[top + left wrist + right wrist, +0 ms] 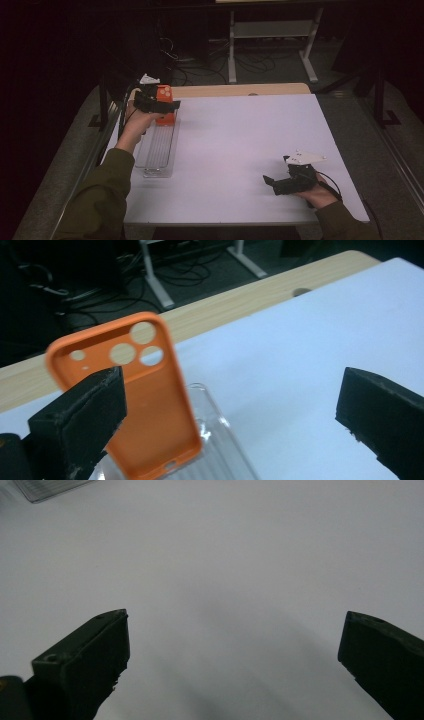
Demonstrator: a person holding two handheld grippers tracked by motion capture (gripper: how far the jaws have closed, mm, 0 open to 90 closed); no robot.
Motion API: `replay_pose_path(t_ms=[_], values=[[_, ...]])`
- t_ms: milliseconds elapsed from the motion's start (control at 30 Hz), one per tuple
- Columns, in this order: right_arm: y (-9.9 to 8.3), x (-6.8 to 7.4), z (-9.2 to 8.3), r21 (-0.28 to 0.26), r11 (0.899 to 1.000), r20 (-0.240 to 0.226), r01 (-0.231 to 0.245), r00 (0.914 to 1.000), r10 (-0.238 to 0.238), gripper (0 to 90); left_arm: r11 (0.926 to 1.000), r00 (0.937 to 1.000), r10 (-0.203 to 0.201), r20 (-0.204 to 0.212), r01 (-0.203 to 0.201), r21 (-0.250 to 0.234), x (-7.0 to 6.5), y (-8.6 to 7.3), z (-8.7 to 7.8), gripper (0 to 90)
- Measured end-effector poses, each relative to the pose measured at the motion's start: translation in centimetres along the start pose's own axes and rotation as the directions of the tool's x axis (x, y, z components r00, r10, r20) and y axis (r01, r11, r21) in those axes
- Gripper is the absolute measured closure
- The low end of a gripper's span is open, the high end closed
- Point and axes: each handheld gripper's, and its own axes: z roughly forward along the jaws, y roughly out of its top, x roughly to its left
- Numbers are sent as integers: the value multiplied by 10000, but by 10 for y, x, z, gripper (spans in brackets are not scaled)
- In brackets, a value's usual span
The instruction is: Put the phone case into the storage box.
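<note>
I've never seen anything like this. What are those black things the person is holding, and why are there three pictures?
A person holds two hand tools with black fingers that pinch. One picture looks down from above the white table; the other two come from cameras riding on each tool. The left gripper is open beside an orange phone case that stands up in a clear plastic tray. Whether it touches the case is hard to tell. The right gripper is open, low over bare table, holding nothing.
</note>
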Motion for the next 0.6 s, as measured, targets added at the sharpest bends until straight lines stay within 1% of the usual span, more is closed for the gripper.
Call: replay_pose_path(t_ms=[33,100,167,233,267,300,400,433,467,500,533,567,600], values=[[0,0,0,-1,10000,5,3,10000,-3,0,10000,9999,71,134,-71,-11,-2,0,-1,0],[0,0,0,2,10000,6,0,10000,0,0,9996,9993,269,261,-267,-73,-6,0,-4,0],[0,0,0,10,10000,-17,2,10000,-2,0,9994,9982,337,487,-332,-98,-11,-1,-5,0],[0,0,0,8,10000,-15,1,10000,-1,0,9990,9960,453,774,-447,-87,-14,-2,-8,0],[0,-1,0,-9,10000,-14,38,10000,-38,0,9990,9951,435,883,-427,-110,-17,-3,-9,0],[0,-1,0,-23,10000,-26,29,10000,-29,0,9986,9944,513,920,-503,-136,-18,-3,-10,0],[1,0,-1,-10,10000,-44,83,10000,-83,0,9978,9901,658,1243,-639,-195,-24,-6,-13,0],[2,-1,-2,-71,9999,-55,94,9999,-94,0,9973,9889,733,1292,-721,-141,-25,-6,-14,0],[2,-1,-3,-107,9999,-65,81,9999,-82,0,9975,9877,690,1407,-666,-214,-27,-8,-15,0],[3,-2,-4,-194,9998,-70,45,10000,-47,0,9970,9856,776,1499,-759,-171,-28,-9,-17,0],[4,-2,-4,-224,9997,-85,106,9999,-108,0,9975,9845,682,1616,-644,-282,-31,-11,-17,0],[4,-2,-5,-242,9996,-120,114,9999,-117,0,9971,9826,754,1699,-729,-208,-32,-11,-18,0],[5,-3,-5,-291,9994,-154,162,9997,-167,0,9977,9813,673,1806,-644,-220,-35,-14,-19,0]])
